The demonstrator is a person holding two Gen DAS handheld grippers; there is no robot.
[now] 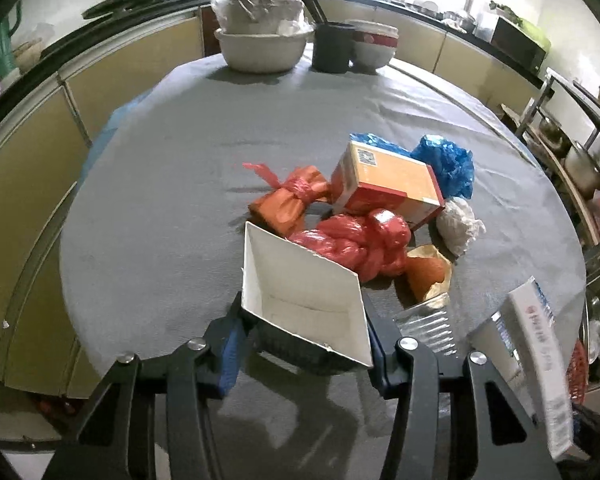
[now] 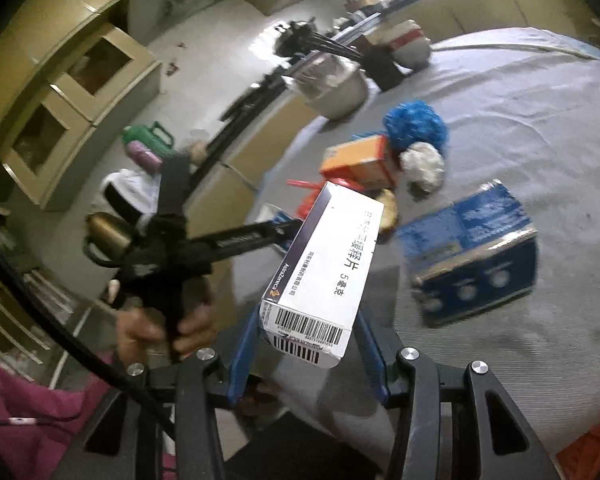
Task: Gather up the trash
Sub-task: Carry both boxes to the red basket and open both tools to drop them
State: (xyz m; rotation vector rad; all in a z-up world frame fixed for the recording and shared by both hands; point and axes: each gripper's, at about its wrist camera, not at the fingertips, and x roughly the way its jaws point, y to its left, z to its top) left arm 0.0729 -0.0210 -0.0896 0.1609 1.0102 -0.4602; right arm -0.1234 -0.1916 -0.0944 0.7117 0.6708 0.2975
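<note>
Left tool (image 1: pixel 306 320) clamps a white open box (image 1: pixel 304 300); right tool (image 2: pixel 304 340) grips a white medicine carton (image 2: pixel 324 272) (long axis pointing away). Trash pile (image 1: pixel 364 216) lies just beyond, mid-counter (image 1: pixel 180 160), nearer left.

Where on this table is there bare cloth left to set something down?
Bare cloth lies between the trash pile and the white basin, and left of the orange bag. Crowded around the orange box, red bag and blue carton.
</note>
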